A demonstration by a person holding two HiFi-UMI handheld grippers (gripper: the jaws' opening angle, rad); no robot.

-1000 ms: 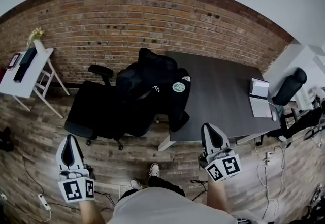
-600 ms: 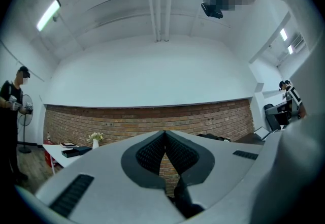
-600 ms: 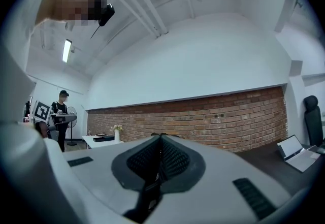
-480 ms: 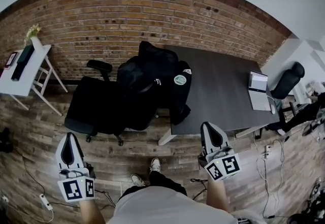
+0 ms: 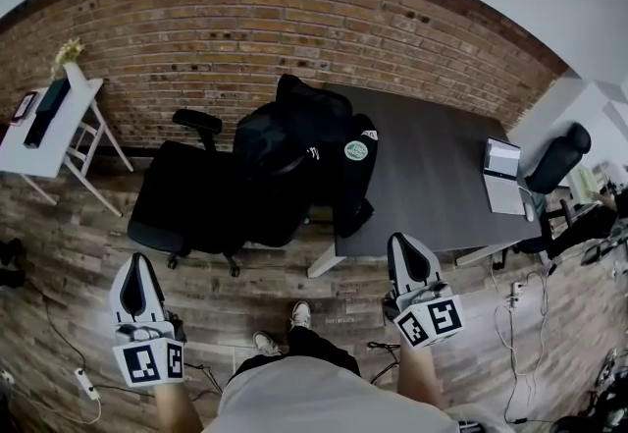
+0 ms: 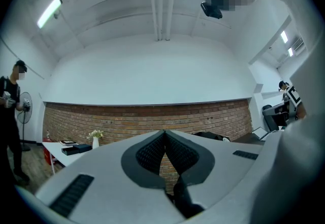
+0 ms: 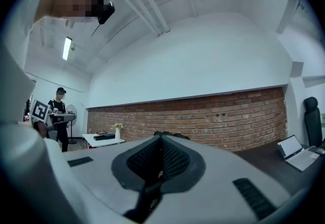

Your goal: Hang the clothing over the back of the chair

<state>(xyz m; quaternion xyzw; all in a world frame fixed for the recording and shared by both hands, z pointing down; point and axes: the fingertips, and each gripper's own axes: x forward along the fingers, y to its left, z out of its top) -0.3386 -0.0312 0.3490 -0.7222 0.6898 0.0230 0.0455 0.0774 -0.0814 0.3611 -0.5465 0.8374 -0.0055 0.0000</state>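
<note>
A black jacket [image 5: 309, 141] with a round green-and-white patch [image 5: 355, 150] lies bunched over the back of a black office chair [image 5: 196, 205], and one part hangs down at the corner of the dark table [image 5: 432, 176]. My left gripper [image 5: 135, 262] is low at the left, shut and empty, well short of the chair. My right gripper [image 5: 405, 243] is low at the right, near the table's front edge, also shut with nothing held. In the left gripper view the pads of the left gripper [image 6: 164, 131] meet. The pads of the right gripper [image 7: 161, 137] also meet in the right gripper view.
A brick wall [image 5: 245, 38] runs behind the chair. A white side table [image 5: 44, 141] with a vase and books stands at the left. A laptop [image 5: 502, 181] lies on the dark table, and a second black chair [image 5: 559, 161] is beyond it. Cables and a power strip [image 5: 83, 384] lie on the wooden floor. A person [image 6: 10, 116] stands far left.
The chair, jacket and table have drifted slightly right in the head view. Both grippers stay shut, low in the frame.
</note>
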